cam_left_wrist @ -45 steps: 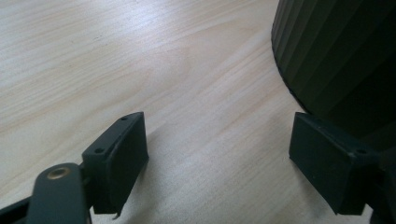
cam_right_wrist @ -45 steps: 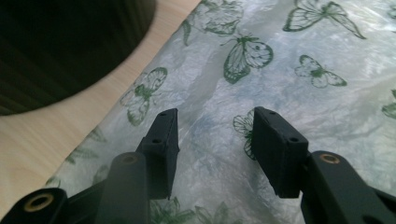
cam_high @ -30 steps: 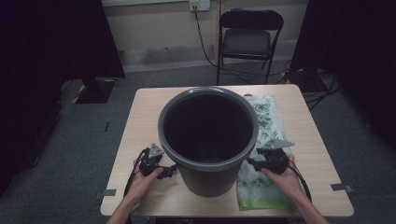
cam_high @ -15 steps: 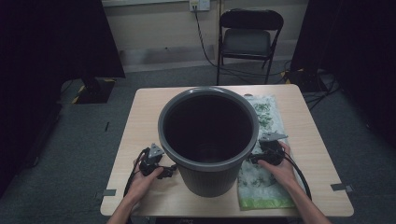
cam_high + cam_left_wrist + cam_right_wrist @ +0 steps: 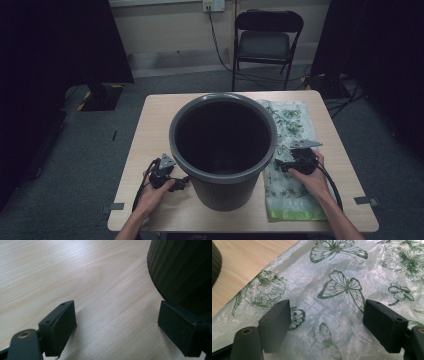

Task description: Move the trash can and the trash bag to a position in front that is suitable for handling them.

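Observation:
A tall dark grey bin (image 5: 220,192) stands upright in the middle of the table, its ribbed wall (image 5: 182,270) close by in the left gripper view. Right of it a clear plastic bag (image 5: 292,120) printed with green butterflies (image 5: 337,290) lies flat. My left gripper (image 5: 182,183) rests low on the wood at the bin's left foot; it is open (image 5: 117,325), with one jaw next to the wall. My right gripper (image 5: 278,165) hovers just over the bag, pointing towards the bin. Its jaws have just been opening and stand wide (image 5: 327,317), with nothing between them.
The light wooden table (image 5: 155,130) has bare wood left of the bin and behind it. A folding chair (image 5: 265,40) and floor cables stand beyond the far edge. Tape marks (image 5: 363,201) sit on the front corners. Dark curtains close both sides.
My right hand has shifted a little over the bag, slightly right and lower. The left hand, the bin and the bag have kept still.

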`<state>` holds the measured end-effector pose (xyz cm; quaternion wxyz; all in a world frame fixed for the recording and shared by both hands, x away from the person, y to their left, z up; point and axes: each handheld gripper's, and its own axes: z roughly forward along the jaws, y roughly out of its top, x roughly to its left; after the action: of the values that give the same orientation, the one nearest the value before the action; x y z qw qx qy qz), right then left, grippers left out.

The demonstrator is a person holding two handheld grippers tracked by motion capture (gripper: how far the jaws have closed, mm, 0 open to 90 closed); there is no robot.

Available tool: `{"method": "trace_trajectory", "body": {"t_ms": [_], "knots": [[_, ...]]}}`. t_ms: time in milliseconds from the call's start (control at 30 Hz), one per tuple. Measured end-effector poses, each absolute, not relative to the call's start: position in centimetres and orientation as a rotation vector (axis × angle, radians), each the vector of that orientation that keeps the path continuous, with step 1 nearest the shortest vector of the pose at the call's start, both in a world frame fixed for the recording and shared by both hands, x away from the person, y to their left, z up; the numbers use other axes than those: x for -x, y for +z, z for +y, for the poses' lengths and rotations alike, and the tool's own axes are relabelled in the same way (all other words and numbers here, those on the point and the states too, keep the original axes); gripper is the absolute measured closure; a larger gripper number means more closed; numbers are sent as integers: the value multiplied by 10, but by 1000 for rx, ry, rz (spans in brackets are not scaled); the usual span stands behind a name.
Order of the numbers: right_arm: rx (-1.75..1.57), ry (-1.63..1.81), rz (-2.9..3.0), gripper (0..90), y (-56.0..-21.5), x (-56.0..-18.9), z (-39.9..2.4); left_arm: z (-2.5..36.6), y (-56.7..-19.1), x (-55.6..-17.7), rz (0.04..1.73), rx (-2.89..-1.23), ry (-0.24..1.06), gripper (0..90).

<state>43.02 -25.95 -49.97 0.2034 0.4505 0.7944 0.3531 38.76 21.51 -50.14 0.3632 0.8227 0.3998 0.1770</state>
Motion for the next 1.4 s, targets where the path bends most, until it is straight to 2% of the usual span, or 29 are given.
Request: {"method": "trace_trajectory", "body": {"t_ms": [533, 767, 900, 1000, 1100, 1167, 1400], "knots": [[-1301, 973, 2186, 217, -499, -438, -275, 214, -501, -386, 1040, -2113, 464, 147], [-1342, 966, 2188, 222, -488, -425, -269, 214, -496, -388, 1078, -2148, 438, 185], [-1322, 955, 2193, 221, -485, -407, -265, 218, -483, -388, 1089, -2101, 347, 180], [-1336, 961, 2199, 220, -491, -401, -266, 223, -471, -385, 1084, -2026, 316, 227], [-1336, 945, 2208, 214, -494, -398, -265, 227, -455, -382, 1053, -1993, 315, 234], [-1335, 952, 2187, 207, -495, -398, -265, 229, -447, -381, 1027, -1977, 317, 287], [-1318, 942, 2166, 186, -499, -397, -267, 235, -418, -376, 956, -1945, 288, 273]]}}
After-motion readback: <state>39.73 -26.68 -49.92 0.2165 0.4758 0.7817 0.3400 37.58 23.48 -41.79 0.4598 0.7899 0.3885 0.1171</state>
